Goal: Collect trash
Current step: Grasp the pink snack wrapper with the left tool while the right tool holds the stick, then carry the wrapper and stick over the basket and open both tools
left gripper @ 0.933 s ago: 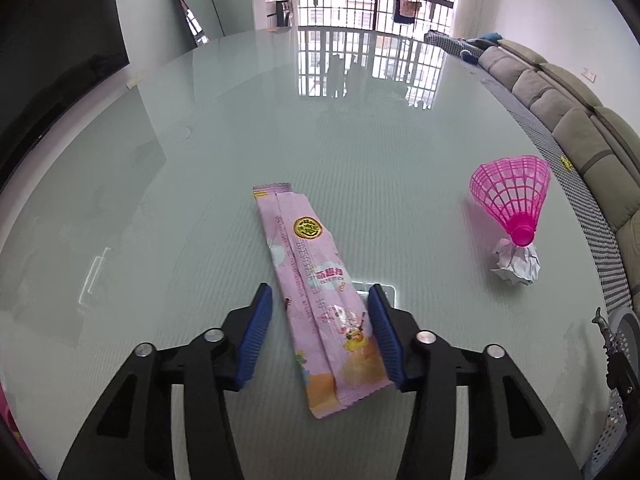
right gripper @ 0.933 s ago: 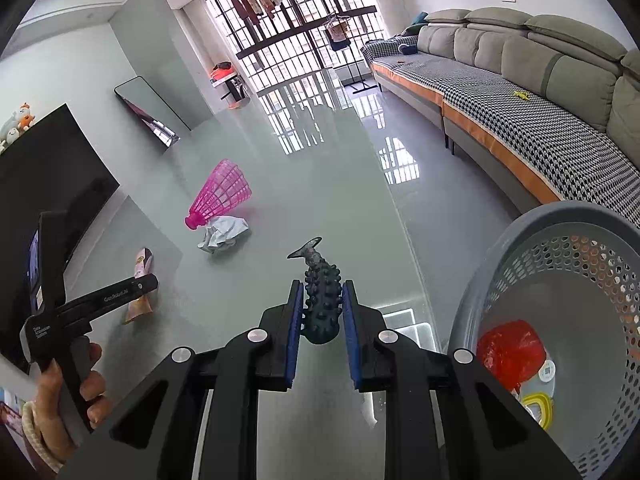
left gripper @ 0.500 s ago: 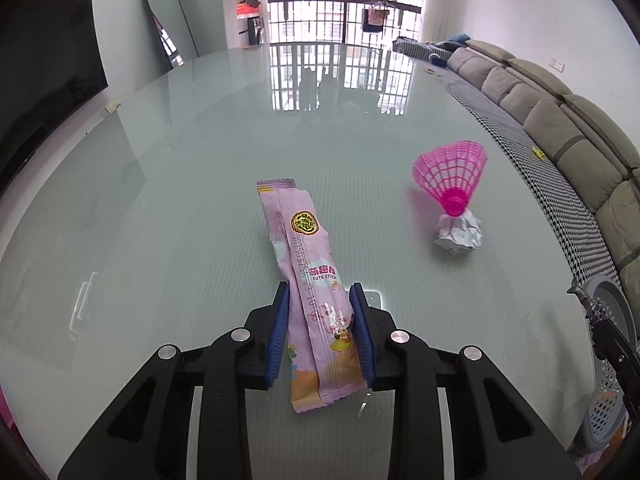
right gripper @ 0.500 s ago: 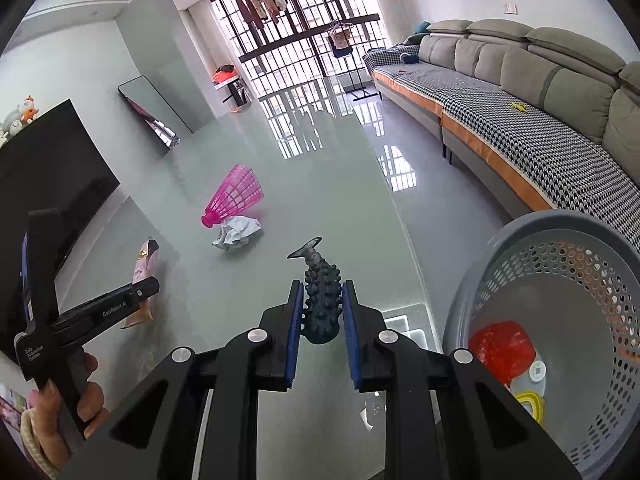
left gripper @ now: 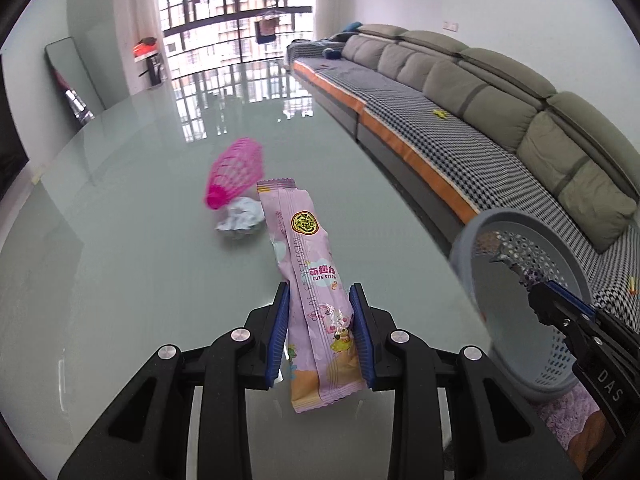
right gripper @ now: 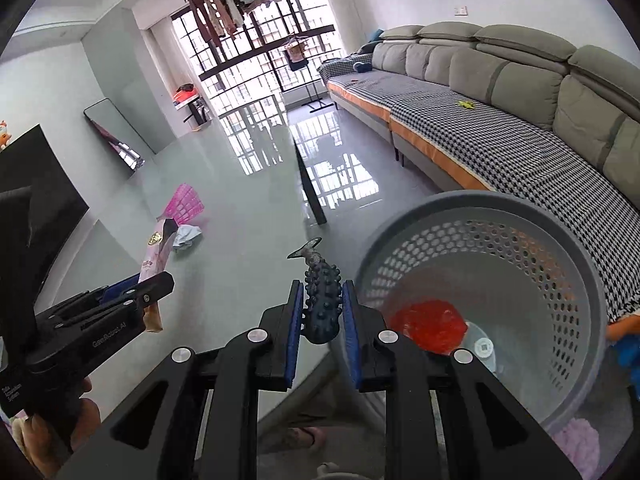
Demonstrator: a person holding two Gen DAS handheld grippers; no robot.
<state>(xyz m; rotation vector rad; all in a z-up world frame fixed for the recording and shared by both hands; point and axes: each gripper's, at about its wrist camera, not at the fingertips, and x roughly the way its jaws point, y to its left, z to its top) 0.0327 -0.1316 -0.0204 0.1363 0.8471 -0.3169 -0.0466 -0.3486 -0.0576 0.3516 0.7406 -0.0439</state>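
Observation:
My left gripper (left gripper: 319,325) is shut on a long pink snack wrapper (left gripper: 312,276), held up off the glass table (left gripper: 120,280). The right wrist view shows that same left gripper (right gripper: 138,286) and pink snack wrapper (right gripper: 154,254) at the left. My right gripper (right gripper: 319,318) is shut on a dark knobbly fish-shaped toy (right gripper: 322,296), close to the rim of the grey perforated basket (right gripper: 572,240). Inside the basket lies a red crumpled piece (right gripper: 428,326). The right gripper (left gripper: 554,304) also shows at the right of the left wrist view, in front of the grey perforated basket (left gripper: 508,218).
A pink plastic shuttlecock (left gripper: 236,176) and a crumpled white paper ball (left gripper: 240,220) lie together on the table, farther back. A long grey sofa (left gripper: 500,92) runs along the right wall. The table's edge (right gripper: 310,192) is just left of the basket.
The left gripper closed on the pink wrapper, lifted it off the table and swung right toward the basket. The right gripper with the toy moved nearer the basket.

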